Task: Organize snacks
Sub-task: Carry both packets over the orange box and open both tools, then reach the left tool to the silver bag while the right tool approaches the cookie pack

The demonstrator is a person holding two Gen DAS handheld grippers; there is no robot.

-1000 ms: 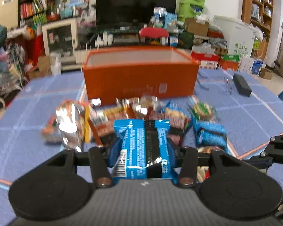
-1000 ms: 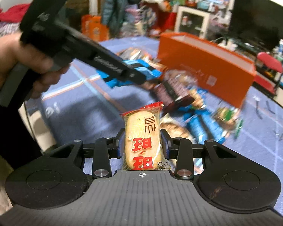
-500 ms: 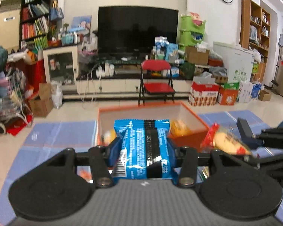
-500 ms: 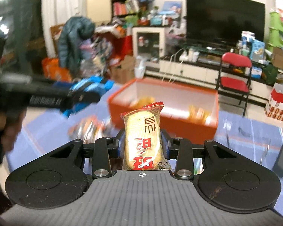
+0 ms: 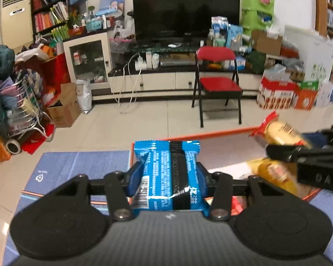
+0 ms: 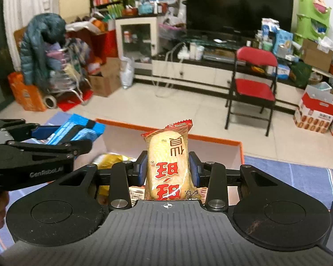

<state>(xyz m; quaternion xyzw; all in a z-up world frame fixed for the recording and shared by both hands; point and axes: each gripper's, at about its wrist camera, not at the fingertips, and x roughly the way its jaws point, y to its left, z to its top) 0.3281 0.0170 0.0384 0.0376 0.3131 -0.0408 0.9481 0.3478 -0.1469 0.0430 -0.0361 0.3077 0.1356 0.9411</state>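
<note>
**Q:** So, what have you got hold of right now?

**Me:** Nearest first: my left gripper (image 5: pixel 169 177) is clamped on a blue snack packet (image 5: pixel 166 173), the pads pressing its two sides, the packet's long axis running straight out ahead of the jaws. My right gripper (image 6: pixel 168 173) is closed the same way on a rice cracker pack (image 6: pixel 168 166) with red print, standing lengthwise between the fingers.

**Q:** And where does the stuff have to go?

**Me:** Into the orange box (image 6: pixel 211 137). It lies just below and ahead of both sets of jaws; its open top faces up, so I judge each pack only needs lowering and letting go. Neither hand looks clearly nearer, both hang over the box's opening, left jaws toward its left end, right jaws more to the middle.

**Q:** Does one camera tell you more than the other?

**Me:** Yes. The right wrist view shows the far rim, the pale inside wall and a yellow snack bag (image 6: pixel 110 158) already lying in there, left of my right jaws, plus my left gripper from the side. The left wrist view catches only a strip of the orange rim (image 5: pixel 211 134) beyond the blue packet, and my right gripper blurred off to the right. Beyond the box, well apart, stands a red folding chair (image 5: pixel 217 82)
</note>
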